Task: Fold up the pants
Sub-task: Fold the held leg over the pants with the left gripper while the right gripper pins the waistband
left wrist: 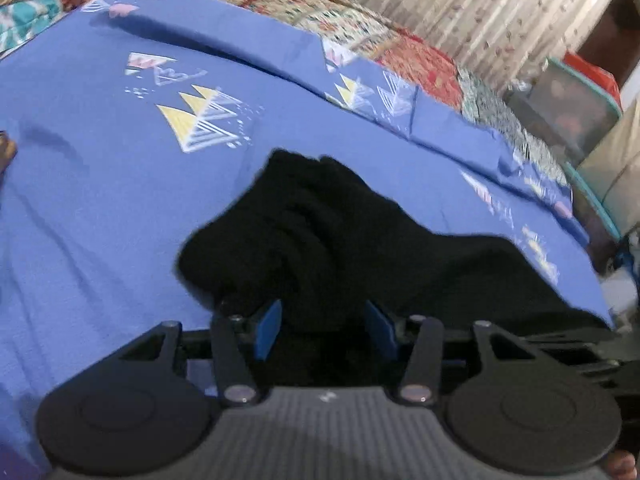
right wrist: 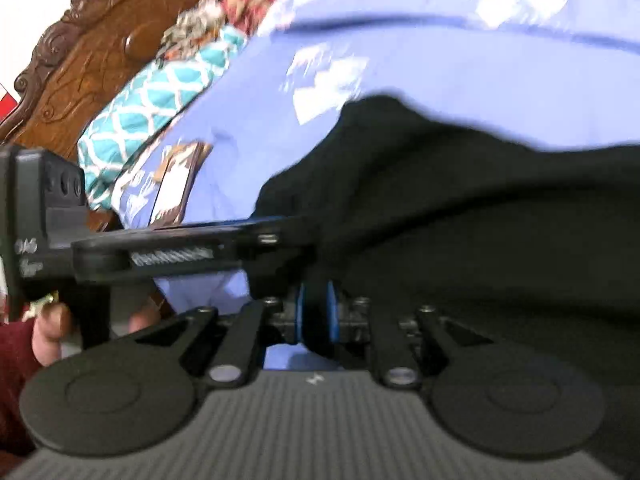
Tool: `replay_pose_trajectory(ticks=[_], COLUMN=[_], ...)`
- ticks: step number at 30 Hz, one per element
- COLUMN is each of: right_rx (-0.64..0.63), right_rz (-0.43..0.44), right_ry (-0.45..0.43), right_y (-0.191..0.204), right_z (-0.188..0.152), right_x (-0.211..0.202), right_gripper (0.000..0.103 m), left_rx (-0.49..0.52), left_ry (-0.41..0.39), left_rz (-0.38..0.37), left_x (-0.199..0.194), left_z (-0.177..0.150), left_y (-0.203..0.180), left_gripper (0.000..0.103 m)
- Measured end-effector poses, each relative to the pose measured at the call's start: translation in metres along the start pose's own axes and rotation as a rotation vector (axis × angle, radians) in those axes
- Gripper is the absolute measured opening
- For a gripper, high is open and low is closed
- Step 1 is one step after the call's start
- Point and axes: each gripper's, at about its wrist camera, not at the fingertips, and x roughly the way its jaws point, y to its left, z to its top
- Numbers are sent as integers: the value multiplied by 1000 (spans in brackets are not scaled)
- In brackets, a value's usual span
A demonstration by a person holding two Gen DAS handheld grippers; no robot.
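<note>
Left wrist view, risk: the left gripper (left wrist: 322, 330) has its blue pads spread wide with black cloth between them but nothing pinched, so if it lifts now the pants (left wrist: 320, 240) probably just slide out. Frame's blurry too.

Left wrist view, where the pants are: bunched in a dark heap from frame center down to the gripper, lying on the blue bedsheet (left wrist: 100, 200), trailing off to the lower right.

Right wrist view, risk: the right gripper (right wrist: 316, 312) looks clamped on a thin bit of the pants (right wrist: 460, 220); my guess is a hard tug pulls it free or drags the sheet.

Right wrist view, where the pants are: filling the right half of the frame, edge pinched at lower center. The other gripper sits at left, touching the cloth.
</note>
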Motion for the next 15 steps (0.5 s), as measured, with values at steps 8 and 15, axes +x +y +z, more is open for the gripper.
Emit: replay_pose_trajectory(ticks=[8, 15], right_rx=[232, 334], right_rz=[-104, -184], right_ry=[-213, -257], right_y=[-63, -88], right_z=[-60, -76], right_x=[-74, -92], right_gripper=[18, 19], left_rx=[81, 340], left_ry=[-51, 27], left_rz=[-16, 66], left_x=[-19, 48], left_z=[16, 49], left_y=[-36, -88], left_gripper=[46, 62])
